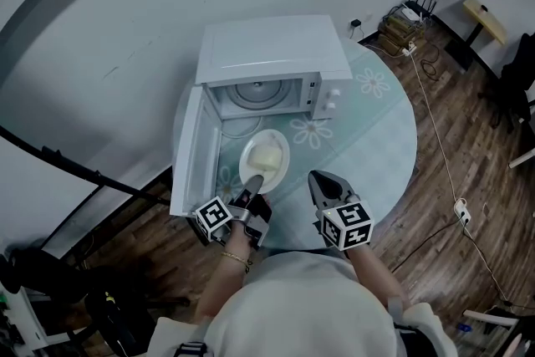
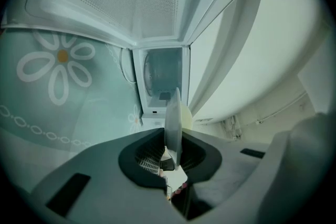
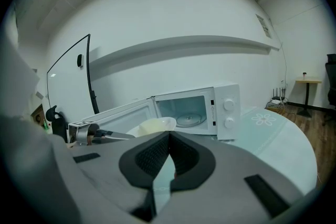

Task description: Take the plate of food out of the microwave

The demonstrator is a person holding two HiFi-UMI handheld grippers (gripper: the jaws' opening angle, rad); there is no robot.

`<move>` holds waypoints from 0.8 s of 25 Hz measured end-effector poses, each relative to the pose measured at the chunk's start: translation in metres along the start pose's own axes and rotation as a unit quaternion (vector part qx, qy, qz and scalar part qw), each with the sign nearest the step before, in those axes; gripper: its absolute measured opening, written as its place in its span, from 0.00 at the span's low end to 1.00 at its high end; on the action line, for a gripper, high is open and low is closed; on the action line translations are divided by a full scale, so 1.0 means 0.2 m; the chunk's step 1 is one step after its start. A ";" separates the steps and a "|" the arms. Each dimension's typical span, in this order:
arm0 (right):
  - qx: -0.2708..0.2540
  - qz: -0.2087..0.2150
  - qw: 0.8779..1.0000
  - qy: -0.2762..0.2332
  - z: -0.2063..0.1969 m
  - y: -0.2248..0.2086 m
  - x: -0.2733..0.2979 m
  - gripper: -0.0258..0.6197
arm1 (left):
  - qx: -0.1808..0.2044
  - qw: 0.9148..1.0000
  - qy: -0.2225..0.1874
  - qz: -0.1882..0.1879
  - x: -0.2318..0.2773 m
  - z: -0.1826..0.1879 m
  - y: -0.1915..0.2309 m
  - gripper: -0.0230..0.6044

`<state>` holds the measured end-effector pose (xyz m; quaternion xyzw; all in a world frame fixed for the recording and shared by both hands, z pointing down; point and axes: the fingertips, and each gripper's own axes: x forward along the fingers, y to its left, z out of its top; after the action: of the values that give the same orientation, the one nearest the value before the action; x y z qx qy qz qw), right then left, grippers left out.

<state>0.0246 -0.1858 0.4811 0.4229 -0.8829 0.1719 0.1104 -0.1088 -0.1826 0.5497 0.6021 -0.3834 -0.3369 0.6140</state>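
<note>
The white microwave (image 1: 272,54) stands on a round table with its door (image 1: 194,150) swung open to the left and its glass turntable (image 1: 259,92) bare. A white plate (image 1: 265,159) carrying pale yellow food sits just in front of the opening, over the tablecloth. My left gripper (image 1: 255,182) is shut on the plate's near rim; in the left gripper view the plate (image 2: 174,123) shows edge-on between the jaws. To the right of the plate, my right gripper (image 1: 322,180) is shut with nothing in it. From the right gripper view the plate (image 3: 157,124) lies left of the microwave (image 3: 210,107).
The table (image 1: 376,130) wears a pale green cloth with daisy prints. A white wall curves behind the microwave. Cables and a power strip (image 1: 462,213) lie on the wood floor at the right, and a black stand (image 1: 75,171) rises at the left.
</note>
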 end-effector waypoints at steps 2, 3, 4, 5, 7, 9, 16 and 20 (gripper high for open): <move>-0.001 0.003 1.000 0.000 0.00 0.01 0.00 0.05 | 0.002 1.000 0.000 -0.003 -0.01 -0.01 -0.01 0.11; -0.002 0.004 1.000 0.000 0.00 0.01 -0.01 0.05 | 0.003 1.000 0.000 -0.005 -0.01 -0.01 -0.01 0.11; -0.003 0.005 1.000 0.001 0.00 0.02 -0.01 0.05 | 0.003 1.000 0.001 -0.009 -0.01 -0.02 -0.02 0.11; -0.006 0.006 1.000 0.001 0.00 0.02 -0.01 0.05 | 0.002 1.000 0.001 -0.013 -0.01 -0.03 -0.03 0.11; -0.014 0.008 1.000 0.003 0.00 0.03 -0.01 0.05 | 0.002 1.000 0.002 -0.015 -0.01 -0.03 -0.03 0.11; -0.019 0.008 1.000 0.002 0.01 0.04 -0.01 0.05 | 0.001 1.000 0.002 -0.016 0.00 -0.04 -0.04 0.11; -0.017 0.000 1.000 -0.006 0.02 0.03 -0.03 0.05 | 0.004 1.000 0.004 -0.008 0.01 -0.06 -0.04 0.11; -0.015 -0.001 1.000 -0.009 0.03 0.02 -0.04 0.05 | 0.001 1.000 0.005 -0.020 0.03 -0.07 -0.06 0.11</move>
<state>0.0264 -0.1803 0.4729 0.4239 -0.8857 0.1548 0.1087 -0.0936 -0.1814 0.5378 0.6125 -0.3683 -0.3455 0.6082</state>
